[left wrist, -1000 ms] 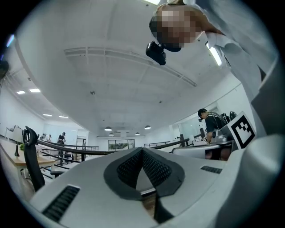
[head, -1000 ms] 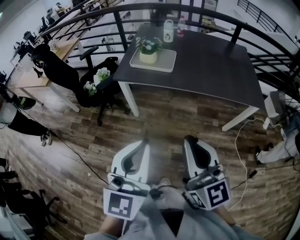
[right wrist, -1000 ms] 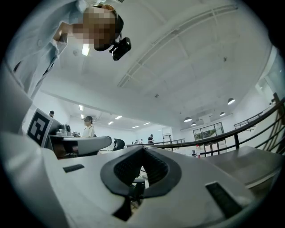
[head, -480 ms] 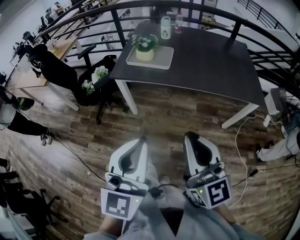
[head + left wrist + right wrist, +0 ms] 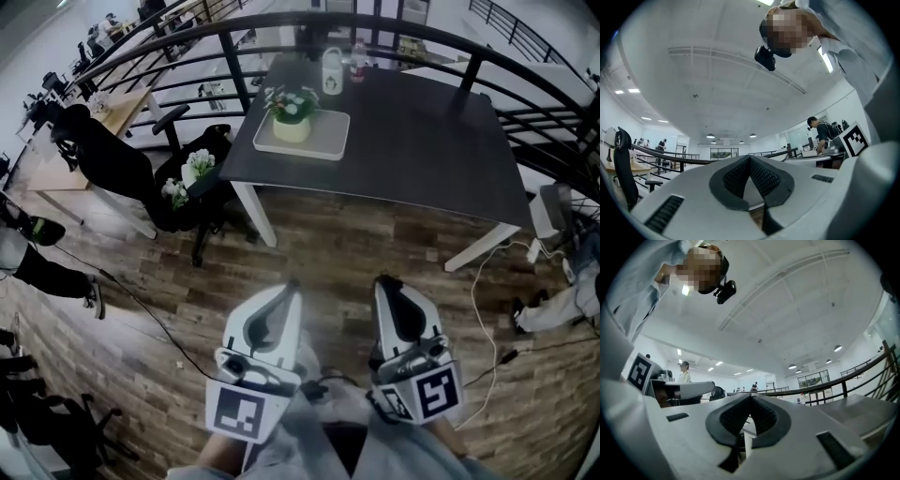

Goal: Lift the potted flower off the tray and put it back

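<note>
We hold left gripper (image 5: 292, 284) and right gripper (image 5: 385, 281) closed and empty; the pot (image 5: 292, 122) stands on its tray (image 5: 327, 137) well ahead, in line with the left, which is nearer.

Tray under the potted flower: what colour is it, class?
White. It shows best in the head view, where the tray sits on the dark table.

A dark table (image 5: 422, 131) with two bottles (image 5: 332, 71) stands by a black rail (image 5: 232, 58), and a black chair (image 5: 214, 148) holds white flowers (image 5: 199, 162).
</note>
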Demonstrator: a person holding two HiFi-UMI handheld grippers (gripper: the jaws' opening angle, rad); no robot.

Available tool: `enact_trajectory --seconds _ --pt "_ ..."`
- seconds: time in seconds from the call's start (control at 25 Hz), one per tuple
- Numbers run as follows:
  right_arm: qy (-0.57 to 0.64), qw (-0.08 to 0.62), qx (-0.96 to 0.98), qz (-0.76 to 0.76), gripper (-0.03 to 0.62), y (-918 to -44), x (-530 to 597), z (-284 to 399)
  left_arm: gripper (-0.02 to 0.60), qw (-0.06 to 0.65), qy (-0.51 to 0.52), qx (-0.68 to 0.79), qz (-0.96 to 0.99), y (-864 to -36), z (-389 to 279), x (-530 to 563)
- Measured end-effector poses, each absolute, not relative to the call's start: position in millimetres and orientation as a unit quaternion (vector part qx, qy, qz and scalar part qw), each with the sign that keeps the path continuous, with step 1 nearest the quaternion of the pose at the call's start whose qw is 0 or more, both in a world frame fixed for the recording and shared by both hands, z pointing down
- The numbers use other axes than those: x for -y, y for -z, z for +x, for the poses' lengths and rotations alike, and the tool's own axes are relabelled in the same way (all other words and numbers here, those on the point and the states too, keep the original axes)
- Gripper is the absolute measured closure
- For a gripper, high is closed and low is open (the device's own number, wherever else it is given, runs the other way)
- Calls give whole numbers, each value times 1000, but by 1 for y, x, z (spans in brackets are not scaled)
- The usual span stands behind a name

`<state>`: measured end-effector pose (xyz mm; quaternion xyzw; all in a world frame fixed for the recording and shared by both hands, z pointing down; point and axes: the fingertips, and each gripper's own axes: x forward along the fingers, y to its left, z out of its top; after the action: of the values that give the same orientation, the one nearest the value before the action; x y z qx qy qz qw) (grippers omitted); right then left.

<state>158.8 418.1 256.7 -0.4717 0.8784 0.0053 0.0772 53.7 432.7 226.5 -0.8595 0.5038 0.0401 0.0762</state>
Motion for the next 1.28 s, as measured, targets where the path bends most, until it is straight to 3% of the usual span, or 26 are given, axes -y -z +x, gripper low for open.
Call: enact_trajectory --seconds 1.28 --pt "-4 83 -854 -513 591 -251 -273 59 569 77 -66 -465 -879 -223 -47 -279"
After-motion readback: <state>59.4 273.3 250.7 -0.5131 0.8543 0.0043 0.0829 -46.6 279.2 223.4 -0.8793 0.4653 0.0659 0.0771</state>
